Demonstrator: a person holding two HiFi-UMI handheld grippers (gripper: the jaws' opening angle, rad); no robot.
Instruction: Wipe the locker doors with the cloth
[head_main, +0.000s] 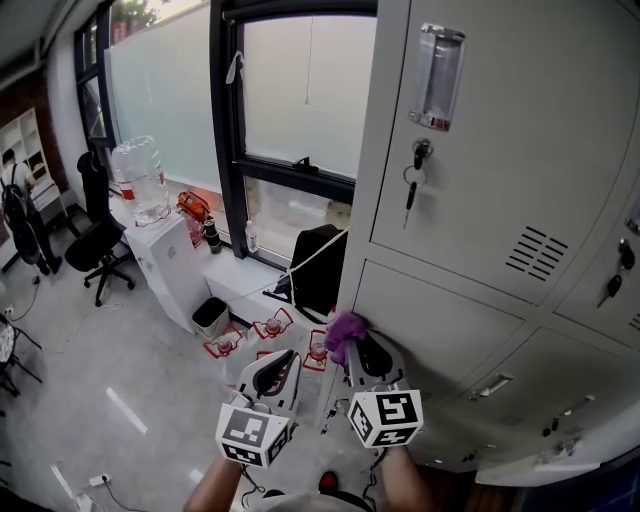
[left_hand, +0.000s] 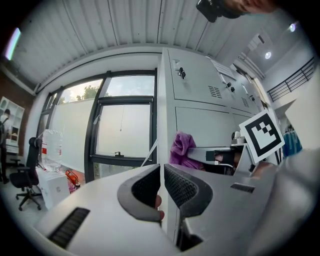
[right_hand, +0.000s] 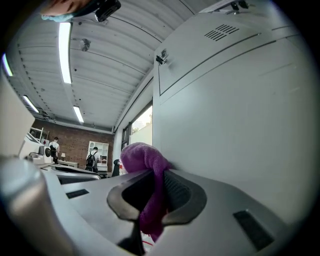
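Note:
A grey bank of lockers (head_main: 470, 200) fills the right of the head view, with keys hanging in the upper door's lock (head_main: 420, 155). My right gripper (head_main: 352, 345) is shut on a purple cloth (head_main: 345, 328), which bunches out past the jaws against the left edge of a lower locker door (head_main: 430, 330). In the right gripper view the cloth (right_hand: 145, 165) sits beside the grey door face (right_hand: 235, 125). My left gripper (head_main: 277, 372) hangs just left of the right one, jaws shut with nothing between them. The left gripper view shows the cloth (left_hand: 182, 147) ahead.
A dark-framed window (head_main: 290, 130) stands left of the lockers. Below it lie a black bag (head_main: 318, 270), a small bin (head_main: 210, 316) and red-and-white items (head_main: 272, 325) on the floor. A water dispenser (head_main: 150, 220) and office chair (head_main: 98, 250) stand further left.

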